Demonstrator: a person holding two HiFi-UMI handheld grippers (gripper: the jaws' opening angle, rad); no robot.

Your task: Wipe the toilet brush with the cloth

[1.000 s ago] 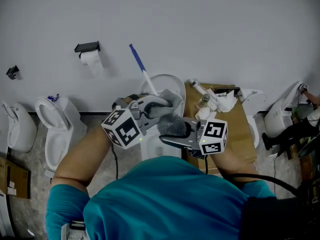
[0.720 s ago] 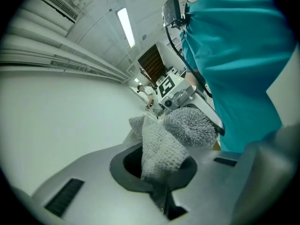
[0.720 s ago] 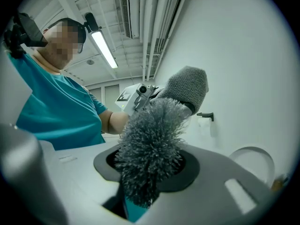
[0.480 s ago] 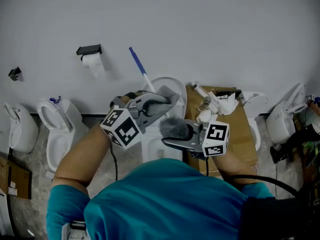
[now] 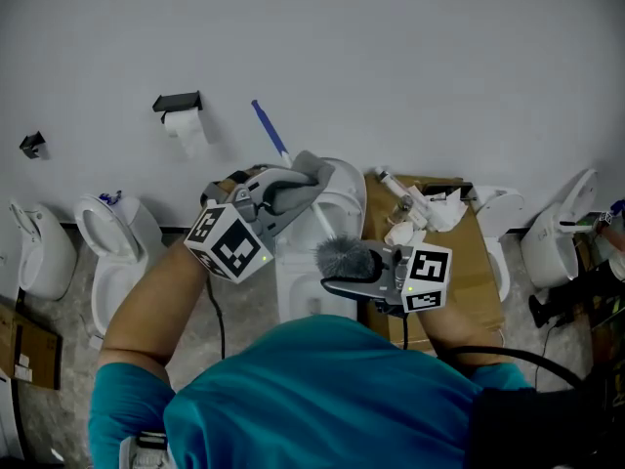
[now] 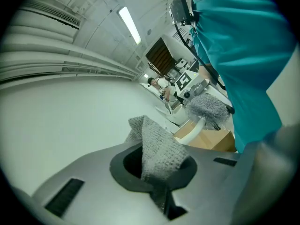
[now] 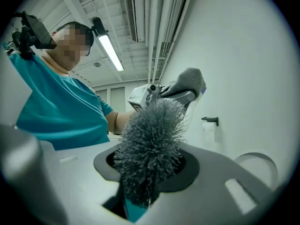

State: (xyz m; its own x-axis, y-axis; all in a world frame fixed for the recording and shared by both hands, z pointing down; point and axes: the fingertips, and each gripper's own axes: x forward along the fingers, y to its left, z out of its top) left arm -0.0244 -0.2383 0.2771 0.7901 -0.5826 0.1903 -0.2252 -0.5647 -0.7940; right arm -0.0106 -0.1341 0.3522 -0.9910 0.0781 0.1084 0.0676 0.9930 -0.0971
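A: left gripper (image 5: 305, 186) fingers clamped on grey cloth (image 6: 157, 146), up near the wall (image 5: 391, 66). Handle (image 5: 269, 128) of the toilet brush (image 5: 344, 257) passes behind it. Mid-shaft hidden, cloth contact unclear.

B: Bristle head hangs over the toilet (image 5: 344, 189), right gripper (image 5: 356, 267) fingers clamped on it; bristles hide the grip point. Free air between the grippers, cardboard box (image 5: 479, 252) just right.

Grey floor (image 5: 73, 350) runs along the wall, and a brown cardboard box (image 5: 469, 252) stands on it. The middle toilet (image 5: 298, 281) sits just left of the box and another white toilet (image 5: 498, 218) just right of it. Further left of the box there's an open-lidded toilet (image 5: 112, 252), and beyond that some flat cardboard (image 5: 29, 345).
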